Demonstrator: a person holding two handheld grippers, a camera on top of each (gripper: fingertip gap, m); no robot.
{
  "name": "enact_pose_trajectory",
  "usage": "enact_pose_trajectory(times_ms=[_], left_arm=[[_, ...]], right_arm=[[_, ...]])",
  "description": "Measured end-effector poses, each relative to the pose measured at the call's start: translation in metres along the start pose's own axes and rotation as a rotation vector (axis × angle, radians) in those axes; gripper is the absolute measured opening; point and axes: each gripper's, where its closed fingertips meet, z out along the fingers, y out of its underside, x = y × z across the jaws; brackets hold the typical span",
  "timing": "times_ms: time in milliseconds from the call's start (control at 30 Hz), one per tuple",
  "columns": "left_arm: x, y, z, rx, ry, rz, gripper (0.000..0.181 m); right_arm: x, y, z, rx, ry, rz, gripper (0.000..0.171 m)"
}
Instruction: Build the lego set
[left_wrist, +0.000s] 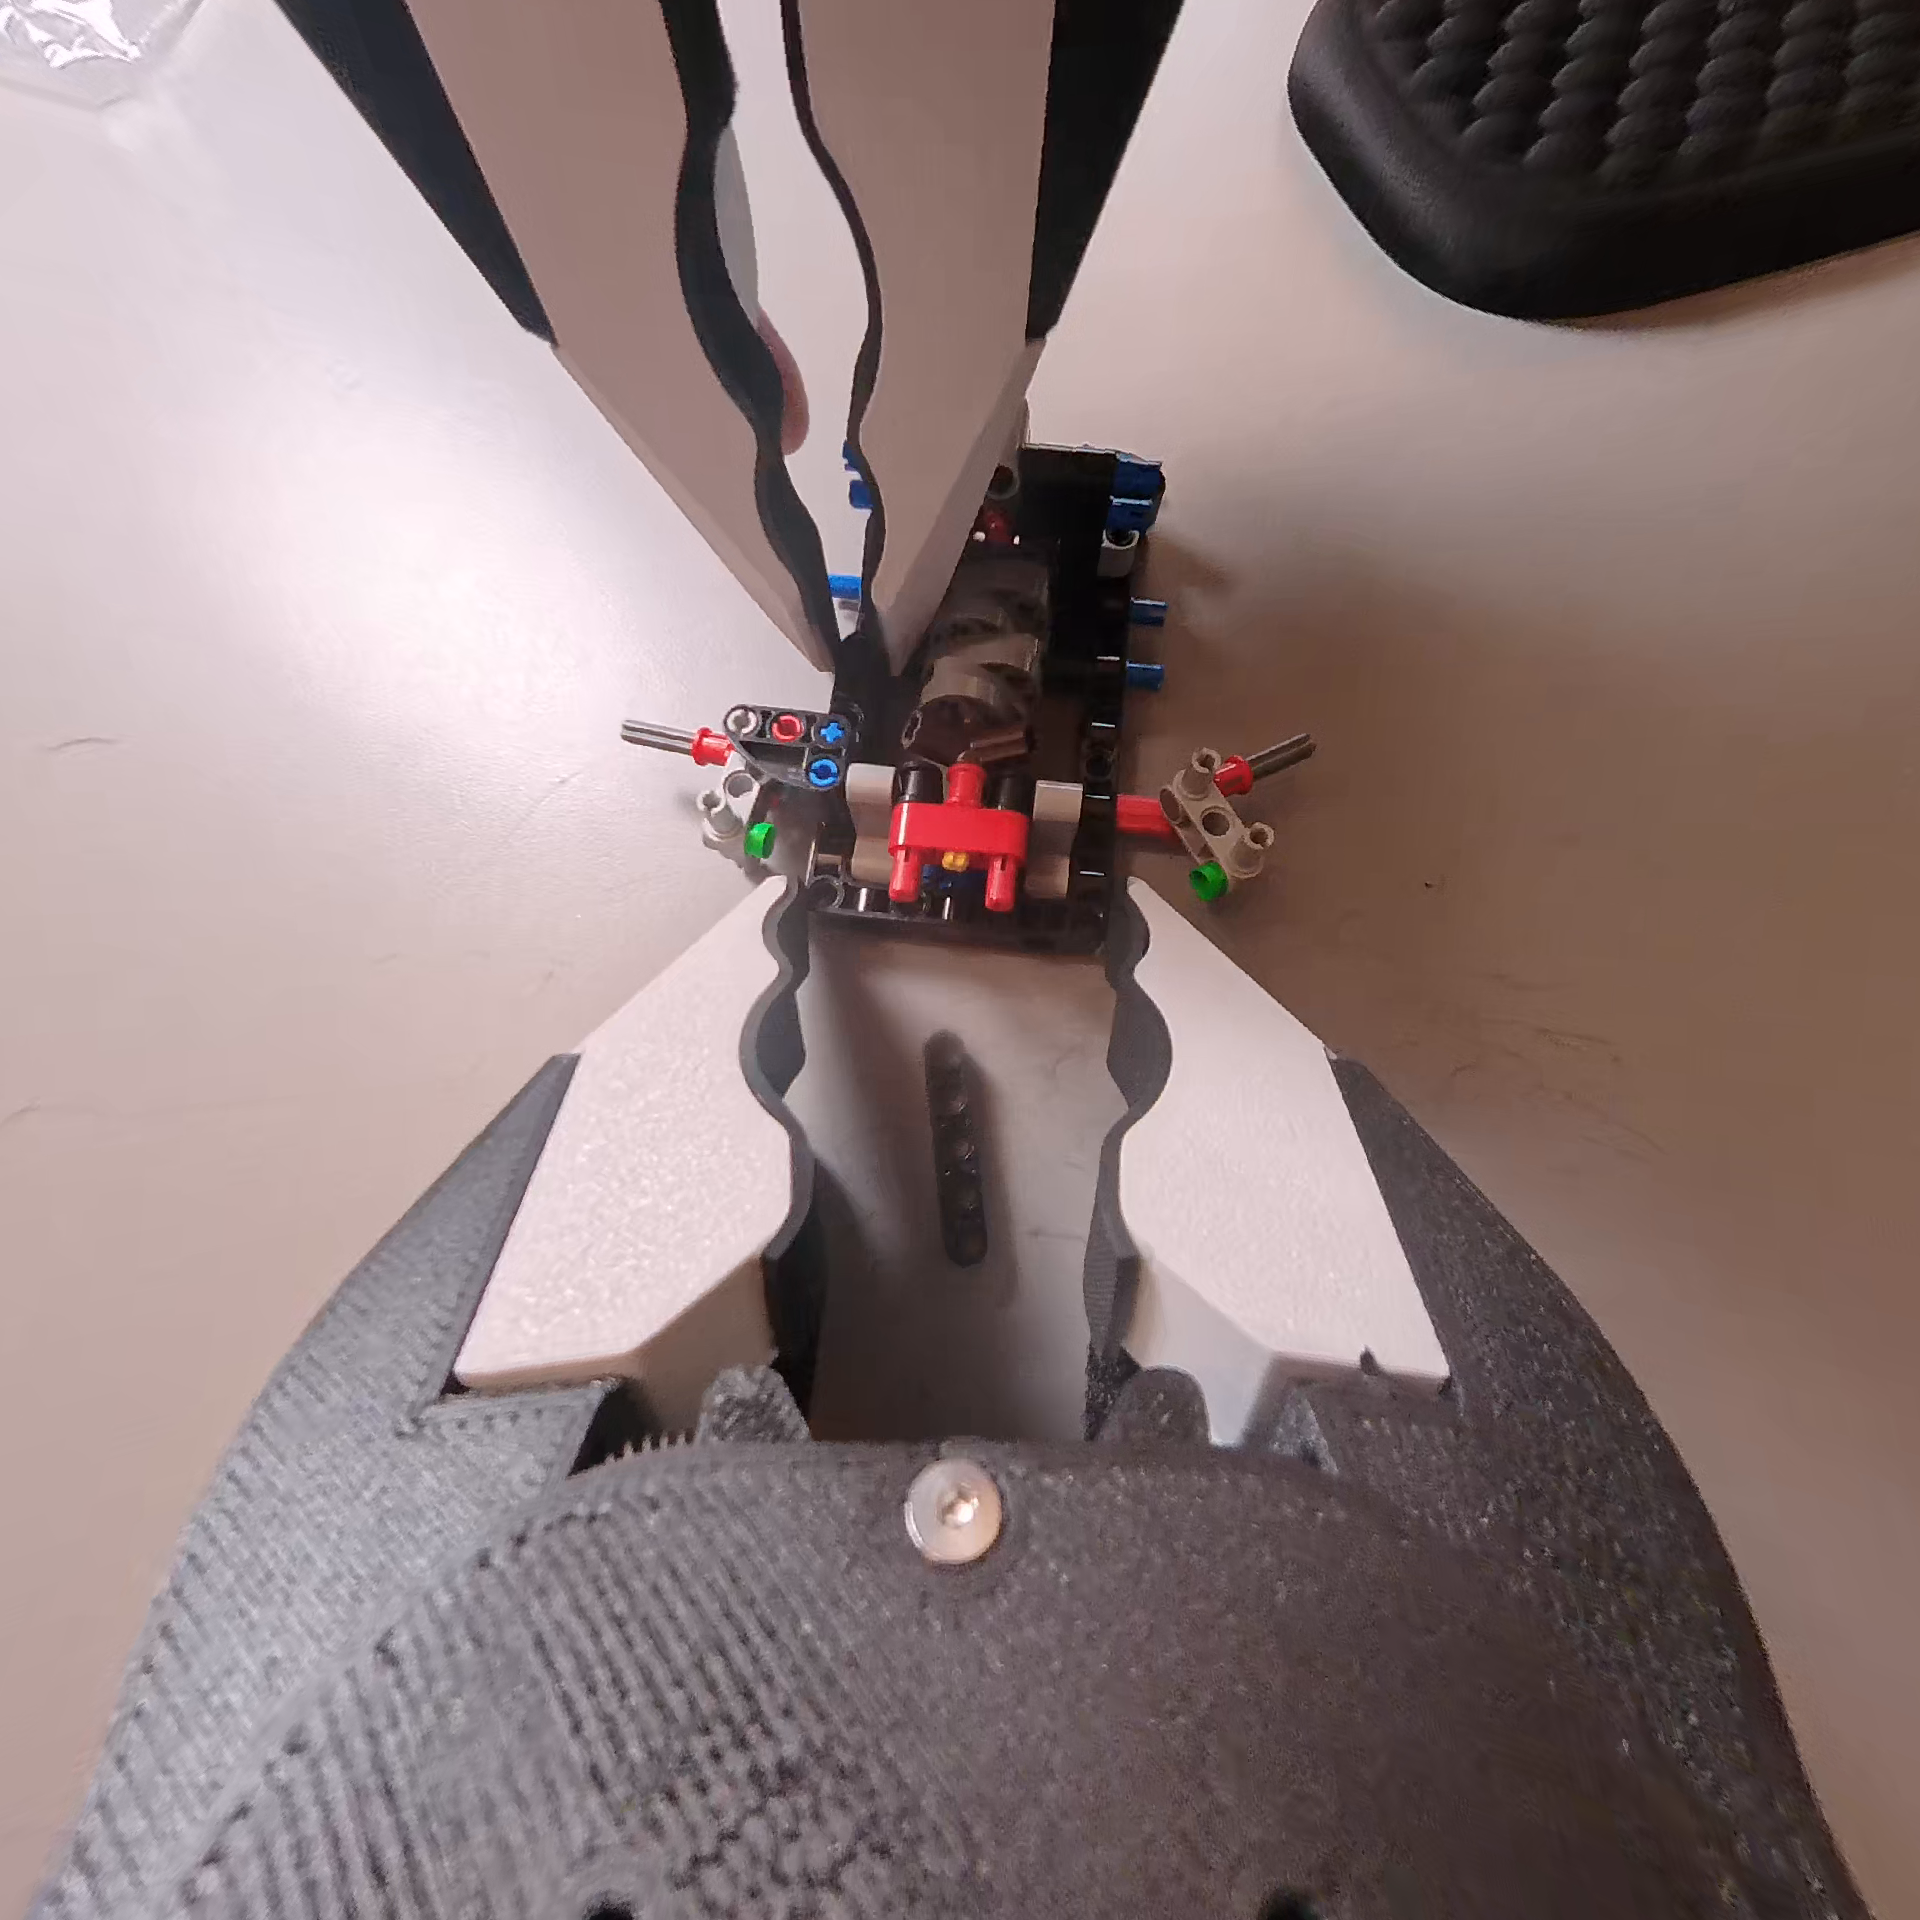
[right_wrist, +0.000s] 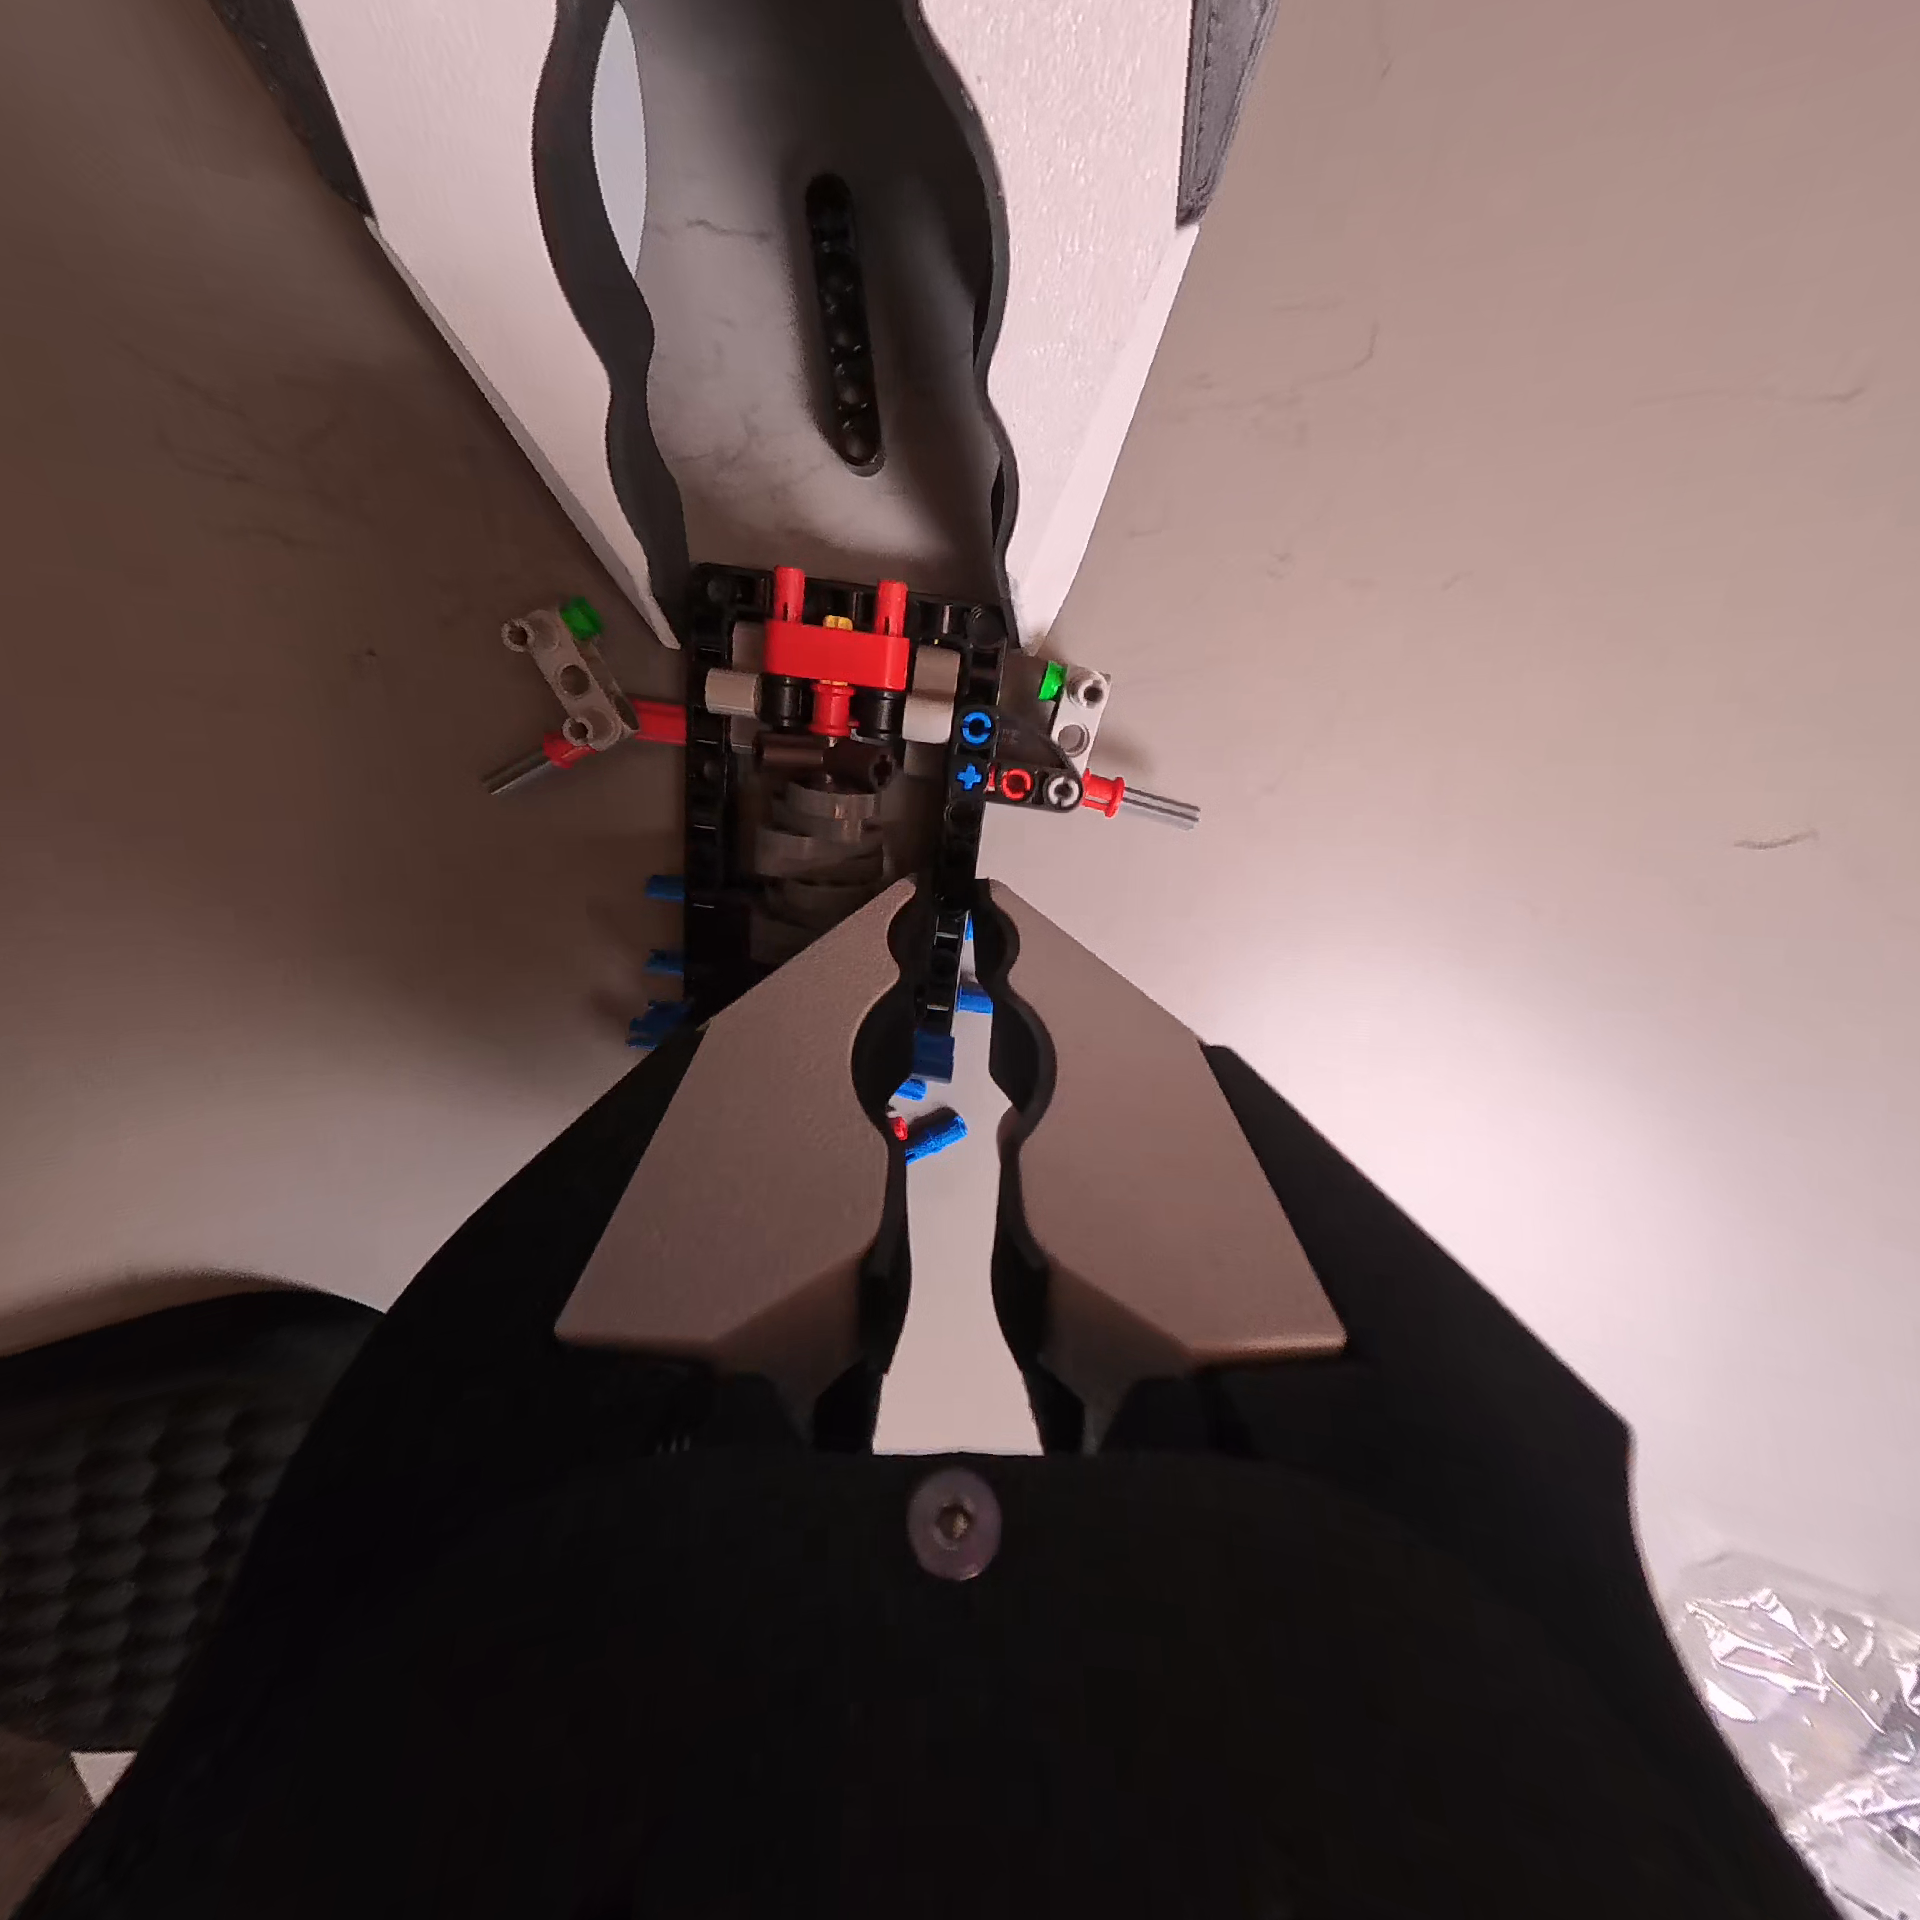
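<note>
- Black textured plastic forms the body of the left gripper (left_wrist: 961, 904), lowest and nearest in the left wrist view; its pale fingers (left_wrist: 665, 1122) stand wide apart, and their tips bracket the near end of the lego frame (left_wrist: 1049, 623), seemingly touching its two corners.
- Between those fingers, a loose black beam with a row of holes (left_wrist: 956, 1143) lies flat on the table (left_wrist: 312, 623), its long axis running away from the camera, just short of the frame and not touching it.
- Beyond that lies the frame itself: a long black rectangle, flat on the table, its long axis in line with both grippers. A red connector (left_wrist: 956, 826) crosses its near end, with grey cross-axles and red and green pins sticking out to either side, and blue pins (left_wrist: 1143, 608) along its right rail.
- Farther on, the right gripper (left_wrist: 862, 655) comes in from the opposite end. In the right wrist view its fingers are narrow, pinched on the frame's right-hand black rail (right_wrist: 951, 935), near that gripper's end of the frame.
- A black padded cushion (left_wrist: 1610, 156) sits at the far right, well apart.
- Judgement: both grippers face each other along the frame's length, so the build looks braced at both ends. The loose beam lies nearer the left gripper, which would have to let go of the frame and draw back to reach it.
</note>
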Motion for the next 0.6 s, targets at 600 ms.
enact_pose_trajectory(times_ms=[600], left_arm=[[0.0,0.0,-0.001,0.015,0.005,0.019,0.056]], right_arm=[[0.007,-0.011,-0.013,0.193,0.059,0.041,0.015]])
